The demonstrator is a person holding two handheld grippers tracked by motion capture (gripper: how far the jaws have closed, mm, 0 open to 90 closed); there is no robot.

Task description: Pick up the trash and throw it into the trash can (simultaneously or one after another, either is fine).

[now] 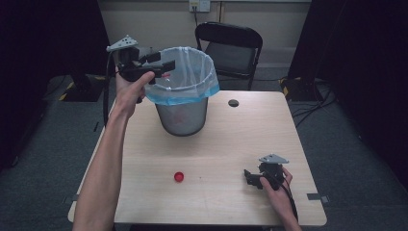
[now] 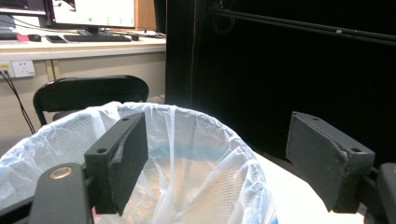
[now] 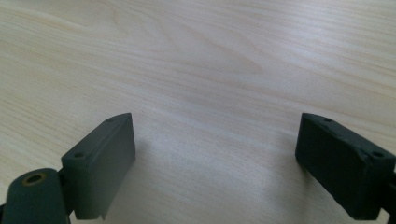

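Your left gripper (image 1: 163, 65) hangs over the near-left rim of the grey mesh wastebasket lined with a clear, blue-edged plastic bag (image 1: 185, 94), jaws wide and empty: a drop pose. Inside, a faint red shape, unclear. Small red bottle cap (image 1: 179, 176) lies near the counter's (image 1: 231, 144) front edge. Right gripper (image 1: 250, 178) rests by the front-right corner, jaws wide, empty.

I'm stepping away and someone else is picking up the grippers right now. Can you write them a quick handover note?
Left gripper: open, nothing between its jaws, held over the rim of the bin.
Right gripper: open, empty, resting low on the table near the front right.
Bin: mesh, plastic liner, upright at the table's back; something reddish shows inside.
Left to do: a red bottle cap lies on the table in front, probably next for the bin.
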